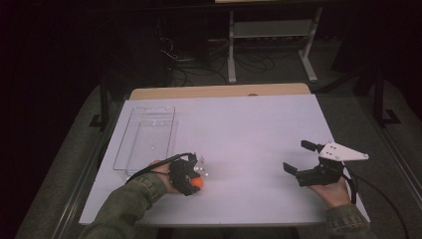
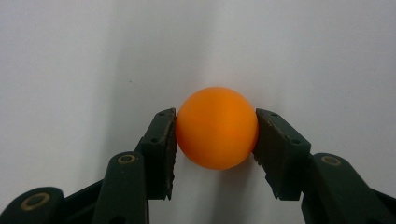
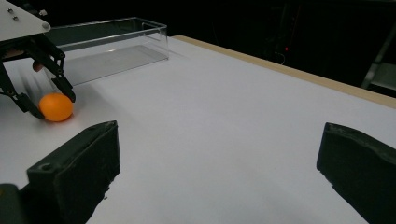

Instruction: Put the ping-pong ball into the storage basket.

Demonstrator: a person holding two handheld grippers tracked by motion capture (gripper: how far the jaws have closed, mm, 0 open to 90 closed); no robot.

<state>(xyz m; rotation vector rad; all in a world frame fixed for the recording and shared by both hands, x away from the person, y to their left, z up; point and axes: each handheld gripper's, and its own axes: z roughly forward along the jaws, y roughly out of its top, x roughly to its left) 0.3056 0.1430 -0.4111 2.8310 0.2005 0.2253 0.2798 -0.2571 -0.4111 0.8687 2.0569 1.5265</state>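
Orange ping-pong ball [image 2: 217, 128] rests on the white tabletop [image 1: 249, 134], clamped between the left gripper's [image 1: 195, 180] jaws. Just beyond it to the left lies a clear plastic tray [image 1: 130, 147]. The right gripper [image 1: 295, 158] hovers well apart, jaws spread wide.

This looks like a lab or test room set up for recording, dim all around with light falling only on the work surface. A white board [image 1: 259, 144] lies on a plain wooden table [image 1: 219, 91] at the centre, and behind it, at the far side, loose black cables [image 1: 199, 69] trail over a grey carpeted floor [image 1: 348, 114] beside the white metal legs of a stand [image 1: 268, 45]. Dark metal frame posts [image 1: 379, 89] rise at the left and right of the table, and the far background is black, with no home furnishings or shop goods.
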